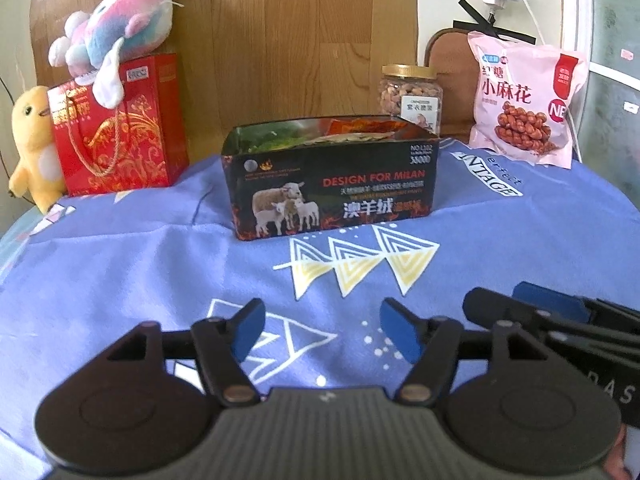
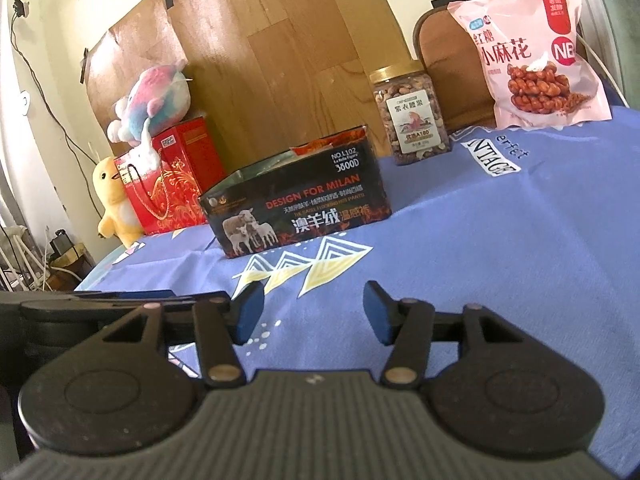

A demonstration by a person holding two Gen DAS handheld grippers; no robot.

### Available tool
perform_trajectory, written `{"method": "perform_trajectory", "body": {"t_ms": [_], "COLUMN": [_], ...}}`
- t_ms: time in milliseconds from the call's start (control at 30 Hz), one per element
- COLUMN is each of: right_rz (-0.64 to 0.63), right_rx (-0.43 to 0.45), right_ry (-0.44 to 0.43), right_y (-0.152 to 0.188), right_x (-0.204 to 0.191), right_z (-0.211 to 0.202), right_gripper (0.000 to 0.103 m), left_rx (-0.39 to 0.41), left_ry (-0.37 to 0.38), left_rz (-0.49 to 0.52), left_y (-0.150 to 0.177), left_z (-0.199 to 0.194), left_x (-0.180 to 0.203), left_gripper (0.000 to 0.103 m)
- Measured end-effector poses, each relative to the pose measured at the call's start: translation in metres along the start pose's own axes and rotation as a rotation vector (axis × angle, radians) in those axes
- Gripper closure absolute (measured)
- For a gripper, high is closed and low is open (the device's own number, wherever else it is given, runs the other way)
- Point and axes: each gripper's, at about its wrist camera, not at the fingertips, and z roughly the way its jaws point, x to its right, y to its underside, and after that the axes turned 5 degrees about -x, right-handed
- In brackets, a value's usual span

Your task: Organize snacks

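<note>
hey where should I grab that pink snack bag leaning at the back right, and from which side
Probably its top sealed edge, coming from the front and slightly above with the right tool, which is open and empty. The pink snack bag stands nearly upright, leaning back against the brown chair back, so the flat top seam is exposed while the puffy middle looks too wide. The nut jar beside it leaves room.

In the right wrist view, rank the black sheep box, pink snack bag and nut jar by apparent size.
1. black sheep box
2. pink snack bag, close behind; the box sits nearer, so unsure
3. nut jar
</note>
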Motion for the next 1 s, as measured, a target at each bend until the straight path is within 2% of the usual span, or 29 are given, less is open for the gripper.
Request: {"method": "perform_trajectory", "body": {"t_ms": [67,533,667,1000], "right_rz": [0.008,0.023,0.025,0.042], "right_rx": [-0.001,0.035,0.057,0.077], "right_ry": [0.001,0.010,0.015,0.023], "right_y": [0.000,-0.004,-0.004,-0.007], "right_x": [0.001,0.003,0.004,0.006], "right_z": [0.000,-0.004,-0.007,-0.010], "right_gripper": [0.045,0.044,0.044,0.044], "left_rx": [0.016,0.038,0.049,0.025], "left_ry": [-0.017,-0.024,-0.036,-0.060], "left_rz": [0.008,0.028,0.027,0.000], "left_y": [0.000,0.001,0.000,-0.004], "left_z": [-0.001,-0.004,-0.006,-0.001], "left_x": [0.000,0.000,-0.002,-0.010], "left_gripper": [0.027,0.016,0.001,0.000]}}
